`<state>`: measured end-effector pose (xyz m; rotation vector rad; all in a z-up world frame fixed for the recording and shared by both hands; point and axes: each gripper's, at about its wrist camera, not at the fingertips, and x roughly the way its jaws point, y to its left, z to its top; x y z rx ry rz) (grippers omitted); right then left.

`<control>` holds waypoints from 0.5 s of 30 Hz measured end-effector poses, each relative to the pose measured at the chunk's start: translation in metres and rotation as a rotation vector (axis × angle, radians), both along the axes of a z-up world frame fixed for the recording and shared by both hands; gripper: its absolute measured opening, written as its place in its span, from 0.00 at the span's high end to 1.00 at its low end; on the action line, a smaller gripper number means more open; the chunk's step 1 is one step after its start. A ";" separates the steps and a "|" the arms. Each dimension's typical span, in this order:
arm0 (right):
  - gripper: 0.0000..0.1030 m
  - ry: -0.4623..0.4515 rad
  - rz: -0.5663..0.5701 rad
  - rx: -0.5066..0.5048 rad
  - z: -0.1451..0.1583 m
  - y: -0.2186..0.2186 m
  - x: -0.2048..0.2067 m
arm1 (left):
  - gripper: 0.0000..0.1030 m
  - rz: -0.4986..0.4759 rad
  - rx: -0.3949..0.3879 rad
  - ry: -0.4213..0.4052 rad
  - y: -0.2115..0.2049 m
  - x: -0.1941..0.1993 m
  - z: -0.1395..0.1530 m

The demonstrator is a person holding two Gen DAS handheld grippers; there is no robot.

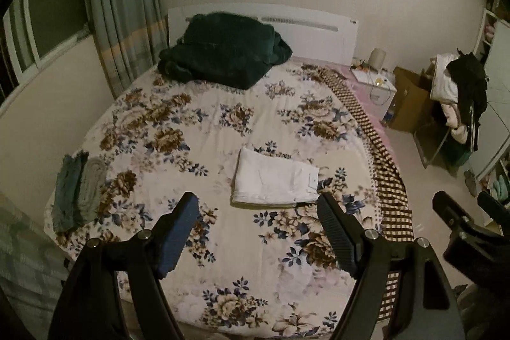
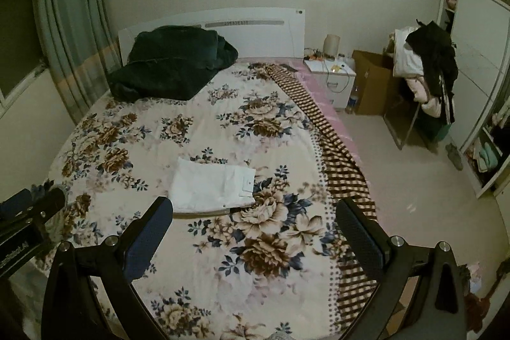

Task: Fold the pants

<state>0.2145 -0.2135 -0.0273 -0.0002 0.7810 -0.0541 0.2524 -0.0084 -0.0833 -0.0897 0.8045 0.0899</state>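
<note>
Item: white pants (image 1: 274,177), folded flat on bed (image 1: 204,129), ahead of both claws | handling: judged light, soft, limp; grip folded edge | left claw (image 1: 256,206) and right claw (image 2: 255,210): wide open, empty

The left black plastic two-finger claw (image 1: 256,206) has silver round screws at its pivots and ribbed dark-blue pads. The right black plastic claw (image 2: 255,212) matches it. White lettering marks the left claw's body in the right wrist view.

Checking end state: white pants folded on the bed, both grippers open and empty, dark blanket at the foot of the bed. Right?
One error: the dark blanket lies at the head of the bed, against the headboard, as the left wrist view shows. The pants are folded; the left gripper and right gripper are open, empty.
</note>
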 end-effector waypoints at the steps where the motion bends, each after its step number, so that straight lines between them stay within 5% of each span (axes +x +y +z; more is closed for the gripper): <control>1: 0.00 -0.009 0.007 -0.007 0.010 0.000 -0.011 | 0.27 0.001 0.007 -0.012 0.000 -0.007 0.007; 11: 0.00 -0.048 0.026 -0.010 0.076 0.011 -0.085 | 0.26 -0.016 0.034 -0.034 0.012 -0.048 0.038; 13: 0.00 -0.050 0.023 -0.011 0.082 0.016 -0.094 | 0.04 -0.024 0.038 -0.033 0.015 -0.052 0.039; 15: 0.00 -0.050 0.021 -0.005 0.086 0.019 -0.100 | 0.01 -0.027 0.050 -0.041 0.014 -0.058 0.041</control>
